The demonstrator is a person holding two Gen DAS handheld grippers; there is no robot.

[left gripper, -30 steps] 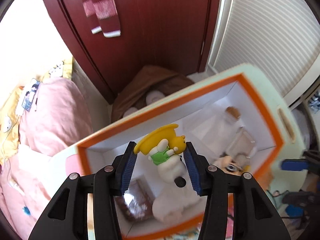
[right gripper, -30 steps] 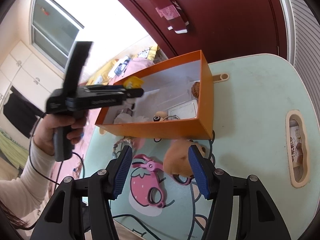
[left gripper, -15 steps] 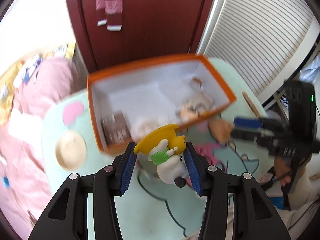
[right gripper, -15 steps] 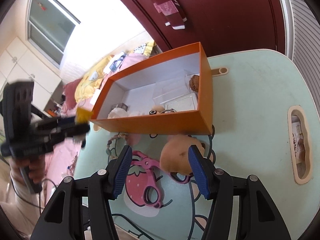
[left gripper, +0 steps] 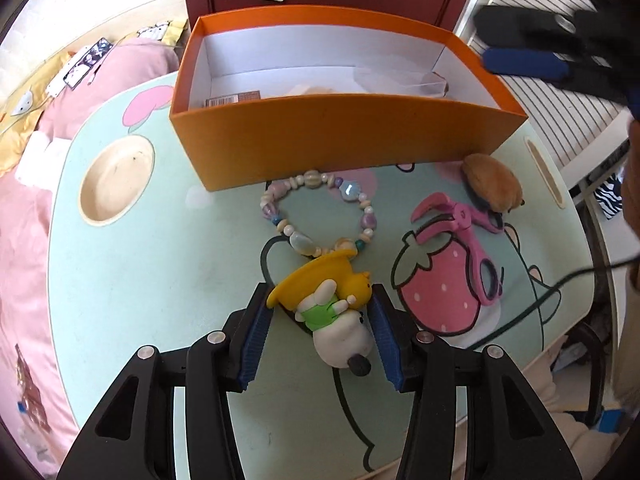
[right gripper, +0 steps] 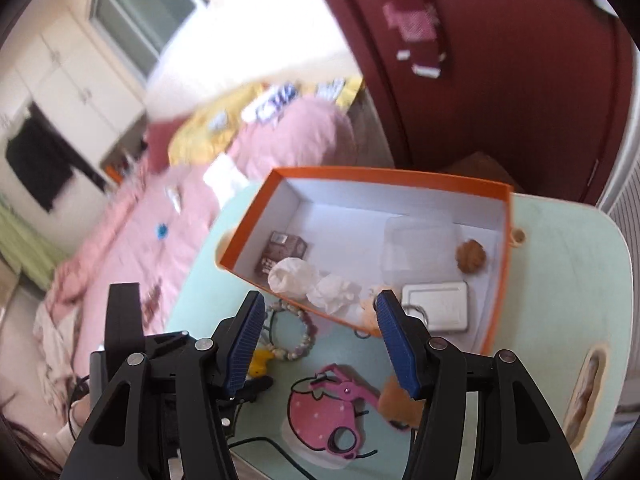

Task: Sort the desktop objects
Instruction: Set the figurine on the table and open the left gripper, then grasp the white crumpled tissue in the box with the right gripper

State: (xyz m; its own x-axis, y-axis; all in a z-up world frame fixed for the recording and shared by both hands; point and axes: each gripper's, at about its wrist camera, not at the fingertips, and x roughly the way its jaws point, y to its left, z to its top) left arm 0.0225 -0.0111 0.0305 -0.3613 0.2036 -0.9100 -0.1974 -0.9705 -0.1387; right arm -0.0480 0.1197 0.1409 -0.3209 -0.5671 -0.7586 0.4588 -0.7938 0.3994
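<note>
My left gripper [left gripper: 320,332] is shut on a small figurine [left gripper: 332,308], white with a green shirt and a yellow hat, held low over the mint table [left gripper: 152,264]. An orange box [left gripper: 344,148] stands at the back. A bead bracelet [left gripper: 316,212], pink scissors [left gripper: 468,236] and a brown plush [left gripper: 494,184] lie in front of it. My right gripper [right gripper: 320,344] is open and empty above the box's near edge [right gripper: 496,296]. The left gripper shows in the right wrist view [right gripper: 168,364], with the figurine's yellow [right gripper: 260,360].
Inside the box [right gripper: 260,216] lie a brown packet [right gripper: 284,252], white tissues [right gripper: 312,284], a clear case [right gripper: 420,248], a brown round thing [right gripper: 472,256] and a white device [right gripper: 436,308]. A round hollow [left gripper: 116,180] sits in the table's left part. A pink bed [right gripper: 132,232] lies left.
My left gripper pulled back from over the box and came down low over the table, still holding the figurine. My right gripper rose and moved over the box's near edge.
</note>
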